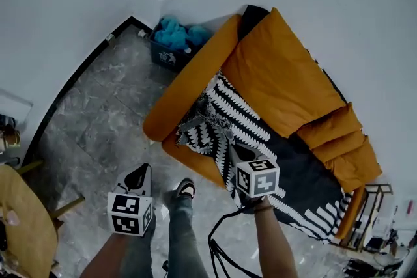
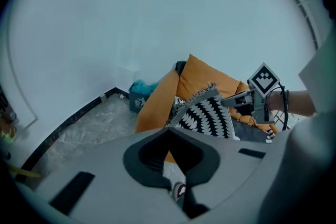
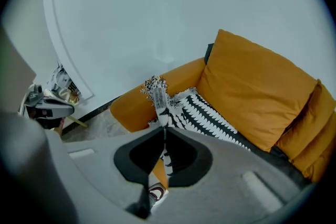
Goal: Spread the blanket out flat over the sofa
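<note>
An orange sofa [image 1: 280, 75] carries a black-and-white patterned blanket [image 1: 244, 119] that lies along its seat and bunches up near the left armrest. My right gripper [image 1: 229, 148] is shut on the fringed edge of the blanket [image 3: 159, 98] and holds it up off the front of the seat. The left gripper [image 1: 139, 174] hangs over the floor in front of the sofa, apart from the blanket, jaws together and empty. In the left gripper view the lifted blanket [image 2: 207, 113] hangs from the right gripper [image 2: 231, 101].
A dark bin of teal stuff [image 1: 172, 42] stands on the marble floor beside the sofa's left armrest [image 1: 186, 84]. A yellow chair [image 1: 19, 224] is at the lower left. A small rack [image 1: 368, 218] stands past the sofa's right end. A black cable [image 1: 218, 250] dangles by my legs.
</note>
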`<state>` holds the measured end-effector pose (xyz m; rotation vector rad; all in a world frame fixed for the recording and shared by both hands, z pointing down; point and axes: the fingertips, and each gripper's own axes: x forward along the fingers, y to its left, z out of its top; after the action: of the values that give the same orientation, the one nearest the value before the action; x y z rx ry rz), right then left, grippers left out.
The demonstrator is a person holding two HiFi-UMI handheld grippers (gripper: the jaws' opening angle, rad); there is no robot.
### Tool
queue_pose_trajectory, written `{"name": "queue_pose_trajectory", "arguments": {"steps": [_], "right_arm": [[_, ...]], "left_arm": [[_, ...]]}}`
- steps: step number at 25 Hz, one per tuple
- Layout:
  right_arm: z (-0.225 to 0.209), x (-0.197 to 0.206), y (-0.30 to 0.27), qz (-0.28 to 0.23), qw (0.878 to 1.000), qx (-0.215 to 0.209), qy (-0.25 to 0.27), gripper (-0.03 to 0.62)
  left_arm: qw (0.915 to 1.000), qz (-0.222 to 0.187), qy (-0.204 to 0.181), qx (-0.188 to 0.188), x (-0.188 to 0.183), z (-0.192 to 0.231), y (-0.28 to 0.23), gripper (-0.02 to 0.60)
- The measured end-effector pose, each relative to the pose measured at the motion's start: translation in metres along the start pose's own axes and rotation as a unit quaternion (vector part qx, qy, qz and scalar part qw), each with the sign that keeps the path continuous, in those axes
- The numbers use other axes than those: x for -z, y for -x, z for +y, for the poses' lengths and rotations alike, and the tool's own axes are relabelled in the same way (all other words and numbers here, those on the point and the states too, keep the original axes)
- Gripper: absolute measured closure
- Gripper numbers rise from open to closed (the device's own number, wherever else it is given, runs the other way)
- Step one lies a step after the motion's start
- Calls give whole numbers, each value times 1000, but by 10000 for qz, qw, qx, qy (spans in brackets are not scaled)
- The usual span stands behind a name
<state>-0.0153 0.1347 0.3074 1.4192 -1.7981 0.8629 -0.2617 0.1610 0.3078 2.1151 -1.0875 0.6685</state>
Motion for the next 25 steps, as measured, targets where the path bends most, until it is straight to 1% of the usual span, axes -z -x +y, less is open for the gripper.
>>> {"name": "queue_pose_trajectory", "arguments": {"steps": [7, 14, 18, 25], "right_arm": [[48, 6, 5, 86, 9991, -389, 149, 576], [92, 15, -10, 252, 9965, -760, 246, 576], [118, 23, -18, 430, 9932, -1011, 386, 576], [156, 42, -34, 754, 9860, -1350, 630, 577]], "left_arm": [[10000, 28, 42, 22, 6, 2, 13, 591], [9999, 70, 109, -37, 14, 15, 17, 591], [9997, 104, 169, -113, 18, 26, 19, 591], [9987, -1, 364, -365, 21, 53, 25, 591]]}}
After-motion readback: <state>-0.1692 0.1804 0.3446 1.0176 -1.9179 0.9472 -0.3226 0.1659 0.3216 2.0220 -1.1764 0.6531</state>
